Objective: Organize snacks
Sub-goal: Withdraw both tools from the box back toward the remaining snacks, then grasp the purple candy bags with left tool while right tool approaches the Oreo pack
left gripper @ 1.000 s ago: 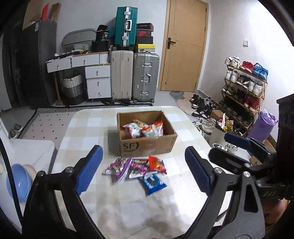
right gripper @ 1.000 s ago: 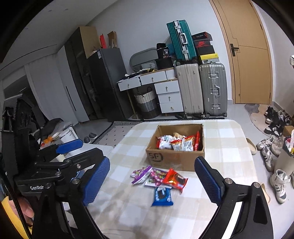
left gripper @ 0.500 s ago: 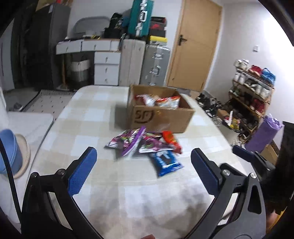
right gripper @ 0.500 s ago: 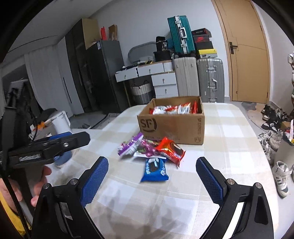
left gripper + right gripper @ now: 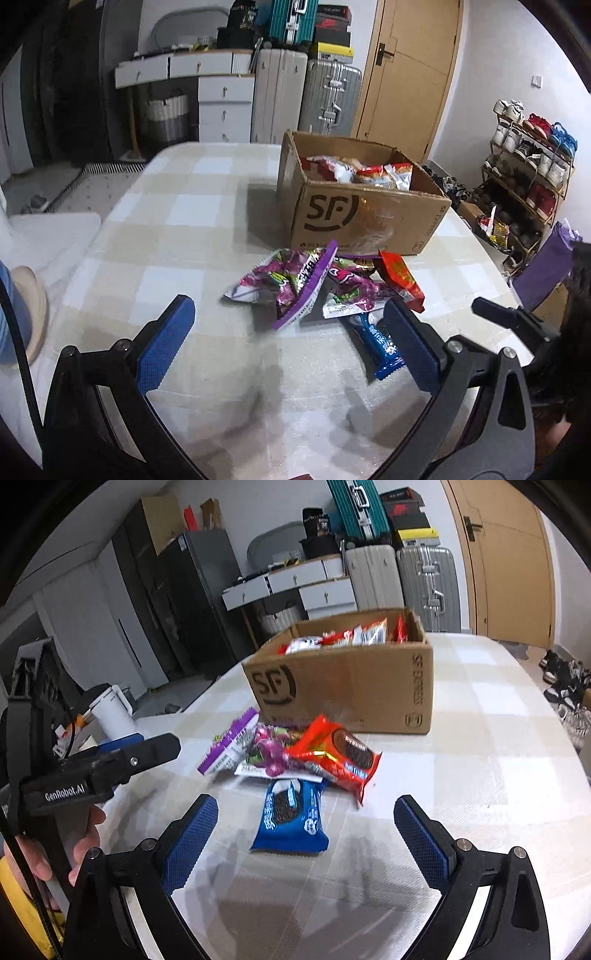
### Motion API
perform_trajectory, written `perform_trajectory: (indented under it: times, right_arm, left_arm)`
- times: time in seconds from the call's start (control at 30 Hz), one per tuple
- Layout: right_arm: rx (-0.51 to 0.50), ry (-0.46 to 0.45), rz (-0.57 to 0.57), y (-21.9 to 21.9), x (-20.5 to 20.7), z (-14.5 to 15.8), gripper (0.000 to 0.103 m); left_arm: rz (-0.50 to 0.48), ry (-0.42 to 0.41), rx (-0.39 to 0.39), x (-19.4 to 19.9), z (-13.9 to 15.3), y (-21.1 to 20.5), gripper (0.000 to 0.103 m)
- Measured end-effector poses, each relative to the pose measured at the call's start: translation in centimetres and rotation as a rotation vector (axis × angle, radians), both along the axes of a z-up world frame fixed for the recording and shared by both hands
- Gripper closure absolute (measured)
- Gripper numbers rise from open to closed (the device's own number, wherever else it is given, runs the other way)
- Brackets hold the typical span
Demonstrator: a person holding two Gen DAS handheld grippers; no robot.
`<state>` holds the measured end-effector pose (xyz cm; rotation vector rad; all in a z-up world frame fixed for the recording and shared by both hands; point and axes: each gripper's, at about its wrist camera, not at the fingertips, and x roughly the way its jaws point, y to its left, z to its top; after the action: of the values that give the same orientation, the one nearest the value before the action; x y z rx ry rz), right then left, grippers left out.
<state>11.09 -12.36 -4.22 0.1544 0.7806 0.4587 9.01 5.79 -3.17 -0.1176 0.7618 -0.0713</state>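
Blue cookie packet (image 5: 291, 818) lies just ahead of the right claw (image 5: 306, 834), jaws spread wide.

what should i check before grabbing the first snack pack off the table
1. Left gripper open, nothing between the pads: ok.
2. Right gripper open and empty: ok.
3. Nearest target, the blue cookie pack, lies flat on the checked tablecloth ahead of the right gripper, with nothing lying on its face: ok.
4. Red cookie pack and purple candy bags overlap in a pile, so lifting one may drag another: not ok.
5. SF cardboard box is open at the top behind the pile, already holding snacks: ok.
6. Room left in the box for all the loose packs: cannot tell.
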Motion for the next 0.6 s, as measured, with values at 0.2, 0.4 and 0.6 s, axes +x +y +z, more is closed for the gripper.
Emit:
perform_trajectory:
  times: [0.2, 0.4, 0.6]
  right_arm:
    - [0.005, 0.014, 0.007, 0.2, 0.0, -0.4, 0.005]
    - [0.028, 0.022, -0.016, 0.0, -0.2, 0.1, 0.005]
    - [0.033, 0.009, -0.038, 0.1, 0.0, 0.7, 0.005]
  left_arm:
    - [0.003, 0.020, 0.010, 0.3, -0.3, -0.2, 0.001]
    - [0.035, 0.026, -0.032, 0.0, -0.1, 0.4, 0.001]
    - [0.045, 0.039, -0.020, 0.2, -0.5, 0.7, 0.001]
